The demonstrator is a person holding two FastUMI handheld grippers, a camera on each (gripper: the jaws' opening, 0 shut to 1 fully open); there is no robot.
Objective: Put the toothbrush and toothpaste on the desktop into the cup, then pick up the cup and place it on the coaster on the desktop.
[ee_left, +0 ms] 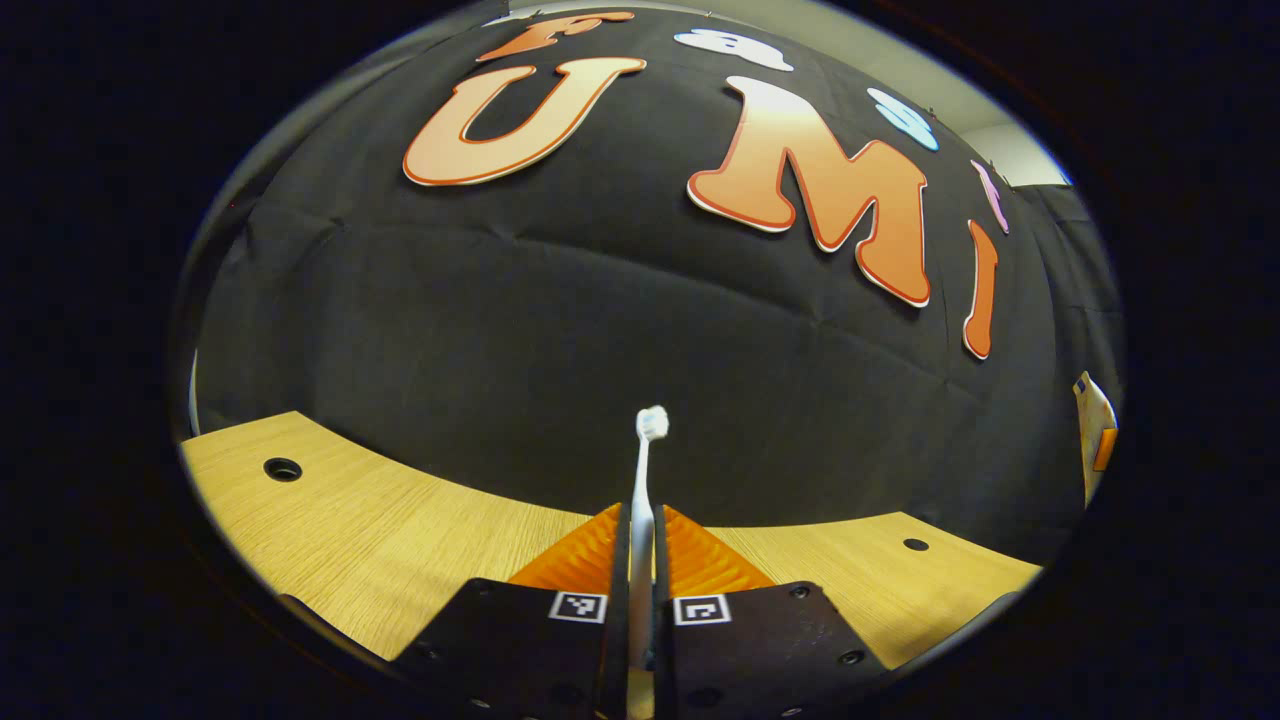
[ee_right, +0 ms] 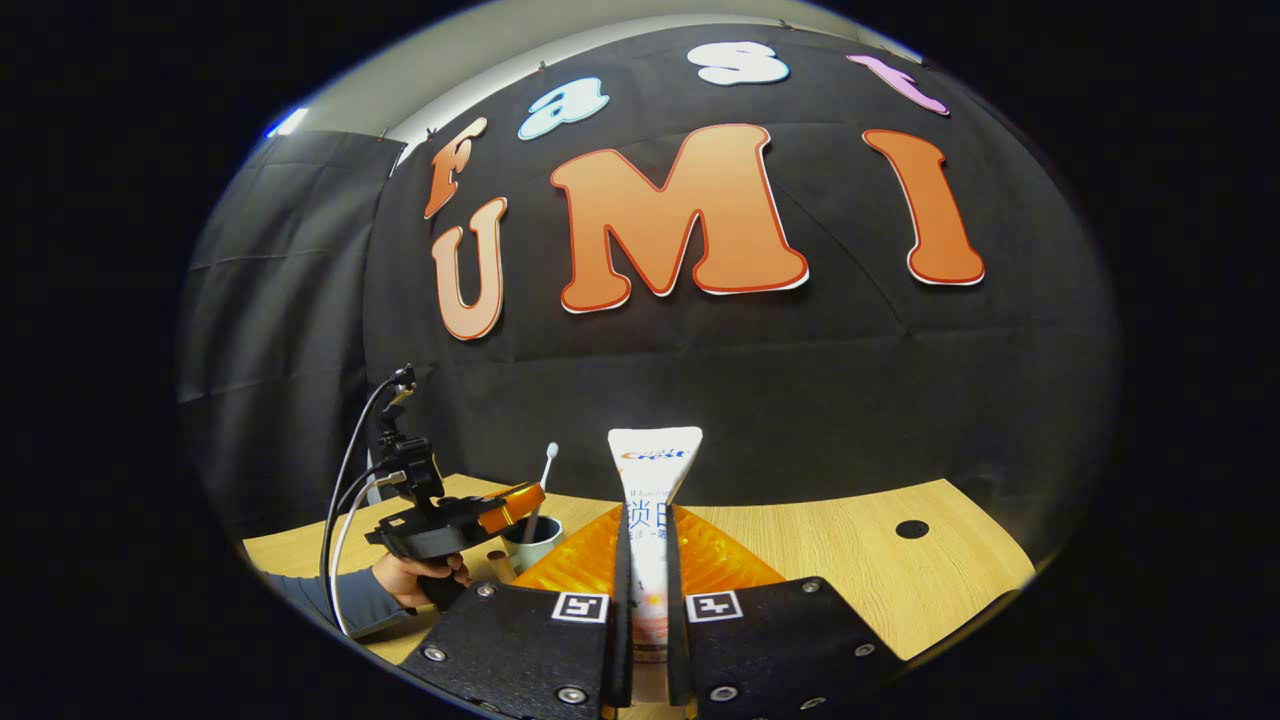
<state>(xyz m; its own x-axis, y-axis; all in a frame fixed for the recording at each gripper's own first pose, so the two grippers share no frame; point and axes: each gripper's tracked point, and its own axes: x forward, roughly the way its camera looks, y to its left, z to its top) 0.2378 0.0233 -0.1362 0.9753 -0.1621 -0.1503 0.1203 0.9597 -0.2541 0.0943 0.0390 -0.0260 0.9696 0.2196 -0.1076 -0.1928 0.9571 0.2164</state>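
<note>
My left gripper (ee_left: 640, 517) is shut on a white toothbrush (ee_left: 645, 470), which stands upright between the orange fingers with its bristle head on top. My right gripper (ee_right: 648, 517) is shut on a white toothpaste tube (ee_right: 655, 468), flat crimped end up. In the right gripper view the left gripper (ee_right: 533, 493) is at the far left, held by a hand (ee_right: 415, 580). It holds the toothbrush (ee_right: 546, 470) directly over a grey-green cup (ee_right: 530, 548) on the table. The brush's lower end looks to dip inside the cup's rim.
The wooden table (ee_left: 380, 530) has round cable holes at its left (ee_left: 282, 468) and right (ee_left: 915, 545), and one (ee_right: 911, 528) in the right gripper view. A small brown object (ee_right: 496, 561) sits beside the cup, too small to identify. Cables (ee_right: 345, 500) loop off the left gripper.
</note>
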